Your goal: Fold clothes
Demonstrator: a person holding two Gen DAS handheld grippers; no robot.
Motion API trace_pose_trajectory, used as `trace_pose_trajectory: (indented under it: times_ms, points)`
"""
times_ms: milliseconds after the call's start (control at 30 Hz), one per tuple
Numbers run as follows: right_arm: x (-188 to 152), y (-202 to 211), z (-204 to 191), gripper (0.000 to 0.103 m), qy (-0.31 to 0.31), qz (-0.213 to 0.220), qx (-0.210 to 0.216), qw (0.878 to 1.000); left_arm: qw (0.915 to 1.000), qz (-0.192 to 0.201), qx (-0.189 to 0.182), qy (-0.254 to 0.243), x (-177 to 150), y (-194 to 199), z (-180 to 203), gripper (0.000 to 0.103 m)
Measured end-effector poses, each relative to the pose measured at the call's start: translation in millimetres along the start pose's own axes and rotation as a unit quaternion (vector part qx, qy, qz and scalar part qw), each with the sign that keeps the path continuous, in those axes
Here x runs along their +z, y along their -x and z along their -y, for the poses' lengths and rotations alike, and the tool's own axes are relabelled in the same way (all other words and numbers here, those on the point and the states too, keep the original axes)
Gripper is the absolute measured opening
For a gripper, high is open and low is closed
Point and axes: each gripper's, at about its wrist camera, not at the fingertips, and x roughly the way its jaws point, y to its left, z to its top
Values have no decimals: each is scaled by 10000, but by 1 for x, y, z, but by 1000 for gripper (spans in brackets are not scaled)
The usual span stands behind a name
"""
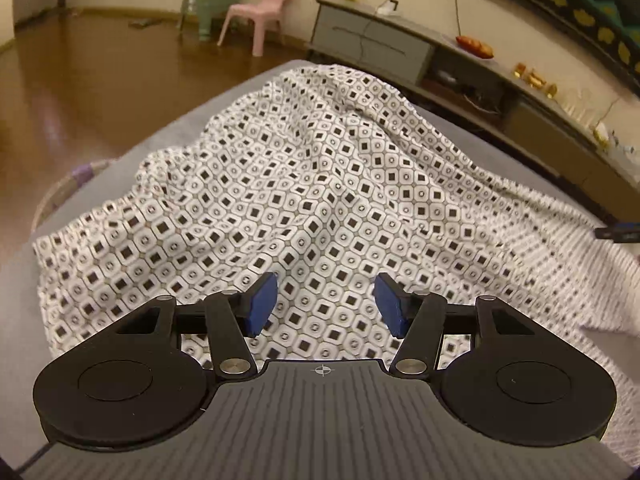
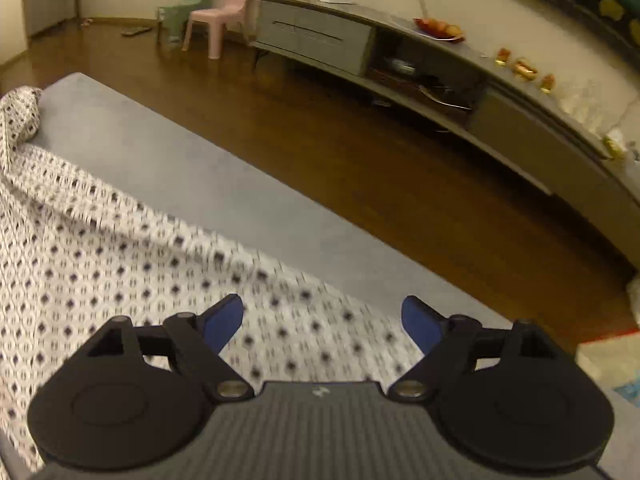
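A white garment with a black square-and-ring print (image 1: 304, 184) lies rumpled across a grey padded surface (image 1: 188, 120). My left gripper (image 1: 325, 304) hovers over its near part, jaws open, blue pads (image 1: 262, 304) apart with only cloth behind them. In the right wrist view the same garment (image 2: 100, 256) fills the lower left, blurred. My right gripper (image 2: 323, 326) is open wide above the garment's right edge and the grey surface (image 2: 192, 176), with nothing between its fingers. A dark tip of the right gripper (image 1: 618, 233) shows at the right edge of the left wrist view.
Brown wooden floor (image 2: 360, 168) surrounds the surface. A long grey low cabinet (image 2: 400, 64) with a fruit plate (image 2: 440, 30) and small items runs along the wall. A pink chair (image 2: 218, 14) and a green chair (image 2: 180, 8) stand at the back. A round basket rim (image 1: 68, 188) sits left.
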Motion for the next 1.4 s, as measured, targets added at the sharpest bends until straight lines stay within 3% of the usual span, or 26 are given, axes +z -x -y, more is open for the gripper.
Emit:
trace_pose_trajectory:
  times_ms: [33,133,200,267,333,400,500,667,733,800,867,933,1000,1067,1167,1267,1333,1367,1400]
  points:
    - [2,-5,0,87,49,-65,52,10000,10000,-6,-36,3,-1,5,0,47]
    - [5,-12,1,61,51,-169,432,9989,9999,-23,-101,-33,-5,13,0,47]
    - [4,-9,0,14,128,-177,600,9980,9999,-32,-97,-98,-7,14,3,47]
    - [-2,-2,-11,2,445,-179,477,9977,9999,-25,-63,-125,-8,13,5,47]
    - [-12,16,-22,1,714,31,299,9970,9999,-24,-34,-115,-9,13,5,47]
    - [-27,49,-33,0,924,502,92,9944,10000,-25,-10,-87,-9,12,4,47]
    - [-87,130,-67,0,1388,1330,-390,9806,10000,-13,-45,64,-7,16,0,47]
    - [-234,216,-147,1,1850,1079,-28,9768,9988,-48,-297,379,-6,23,-7,47]
    - [-276,219,-158,2,1643,635,-63,9843,9984,-137,-375,399,-9,22,-4,47]
    - [-300,223,-160,10,1324,403,-143,9903,9978,-243,-465,416,-13,21,-1,47]
    - [-300,234,-156,14,900,518,-241,9943,9972,-310,-528,424,-16,21,1,47]
    - [-283,247,-152,27,554,856,-296,9943,9973,-315,-531,393,-18,20,3,47]
    - [-257,250,-144,53,184,1208,-418,9916,9974,-305,-529,379,-18,18,4,48]
    - [-224,231,-131,58,-41,1353,-583,9891,9974,-324,-508,391,-19,15,5,48]
    - [-175,173,-117,58,-123,1077,-880,9902,9976,-357,-432,399,-22,10,5,49]
    - [-151,121,-106,58,-165,425,-732,9963,9977,-384,-378,416,-23,7,2,49]
    - [-143,99,-101,54,-223,187,-838,9961,9974,-369,-403,474,-21,8,-1,49]
    - [-140,91,-97,35,-252,74,-878,9958,9971,-354,-430,511,-19,8,-2,49]
    - [-138,92,-92,0,-284,3,-910,9954,9969,-336,-460,546,-17,9,-3,49]
